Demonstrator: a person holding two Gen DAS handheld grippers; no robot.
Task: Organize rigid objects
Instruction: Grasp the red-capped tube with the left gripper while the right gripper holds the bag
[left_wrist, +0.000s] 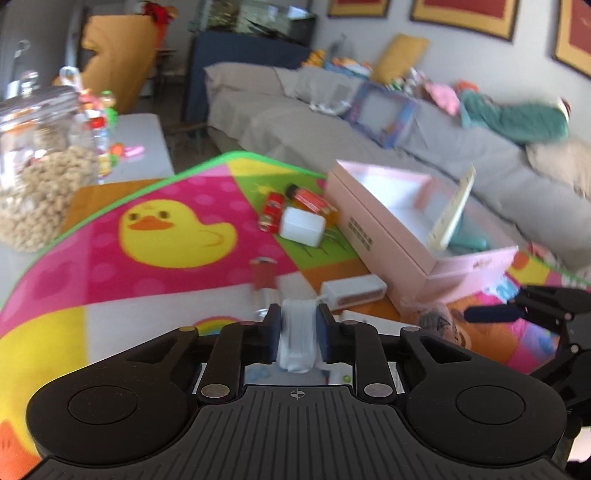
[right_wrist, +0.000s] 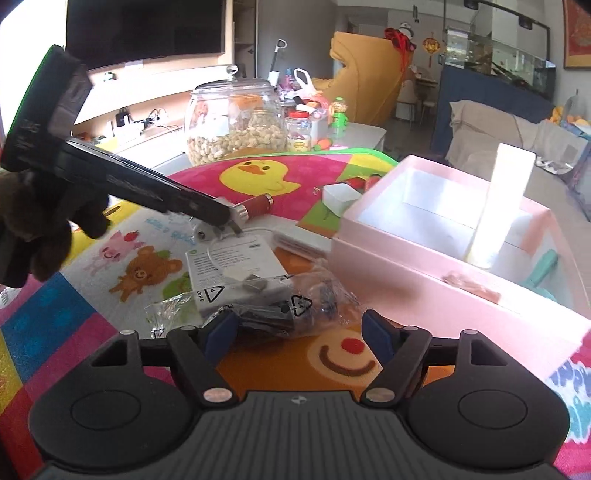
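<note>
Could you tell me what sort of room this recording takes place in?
Most likely a home living room: a grey sofa, a dark television screen, and a children's play mat printed with a duck.

At the lower centre of the frame the left tongs (left_wrist: 297, 326) pinch a white object (left_wrist: 297, 341) between blue pads over a bright duck-print mat (left_wrist: 159, 236), while an open pink box (left_wrist: 402, 221) sits right of centre and a glass jar (left_wrist: 40, 162) stands at left.
</note>
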